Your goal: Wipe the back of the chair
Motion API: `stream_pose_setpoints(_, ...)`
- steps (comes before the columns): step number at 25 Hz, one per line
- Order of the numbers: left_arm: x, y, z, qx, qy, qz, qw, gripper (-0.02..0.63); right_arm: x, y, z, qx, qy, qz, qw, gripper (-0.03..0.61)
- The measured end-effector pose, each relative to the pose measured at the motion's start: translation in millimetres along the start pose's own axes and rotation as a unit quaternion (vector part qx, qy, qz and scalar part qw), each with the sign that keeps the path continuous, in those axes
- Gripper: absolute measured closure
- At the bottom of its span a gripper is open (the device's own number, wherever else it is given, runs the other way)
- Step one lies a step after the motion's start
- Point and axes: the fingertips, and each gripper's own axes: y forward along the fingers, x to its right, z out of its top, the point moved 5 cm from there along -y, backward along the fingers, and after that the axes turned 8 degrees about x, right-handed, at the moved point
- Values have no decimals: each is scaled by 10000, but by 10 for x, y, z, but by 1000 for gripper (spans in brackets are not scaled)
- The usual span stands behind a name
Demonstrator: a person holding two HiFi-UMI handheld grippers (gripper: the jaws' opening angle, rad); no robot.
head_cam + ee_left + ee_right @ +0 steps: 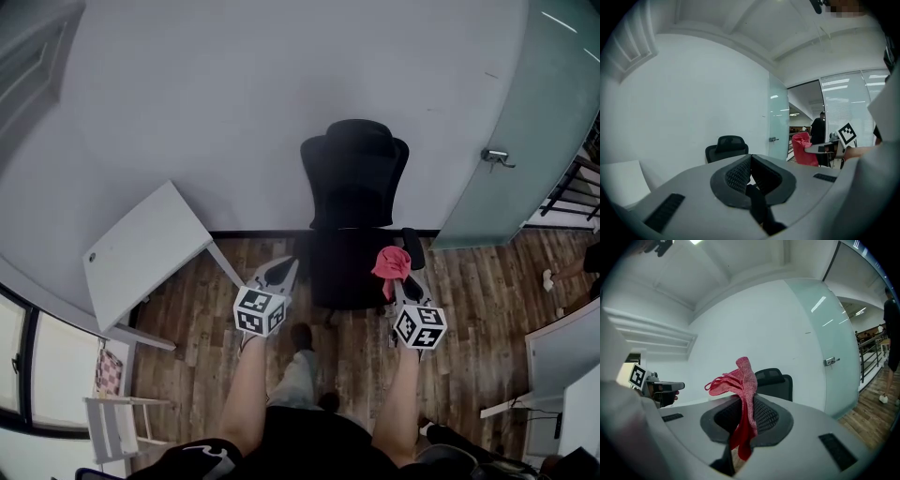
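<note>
Gripping a red cloth (743, 376) between clamped jaws, the right claw (746, 403) hangs just before the seat of the black chair (353, 178) — cloth bunched above the jaw tips. The left claw (750, 163), jaws pressed together on nothing, hangs near the seat's other front corner. Behind the chair stands a white wall (234, 94).

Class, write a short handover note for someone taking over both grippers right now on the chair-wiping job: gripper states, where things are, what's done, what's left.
Left gripper: fingers shut, nothing between them.
Right gripper: shut on the red cloth, which sticks up out of the fingers.
Black chair: ahead against the wall, seat toward the person; neither gripper touches it.
Done: cloth is in hand.
Left: bring the cloth to the chair's back and wipe it; no wiping shows yet.
</note>
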Motion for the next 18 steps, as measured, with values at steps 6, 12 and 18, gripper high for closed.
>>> stream_pose_setpoints(6, -398, 742, -85, 104, -264, -28, 9996, 588, 272, 695, 3, -195, -307, -74, 9993, 509)
stream_pose_setpoints(12, -950, 1562, -66, 93, -299, -270, 9991, 588, 395, 1723, 19, -196, -245, -47, 9995, 511)
stream_pose_setpoints(18, -1660, 2342, 8, 20, -336, -461, 9984, 588, 403, 2828, 74, -156, -53, -20, 9999, 522)
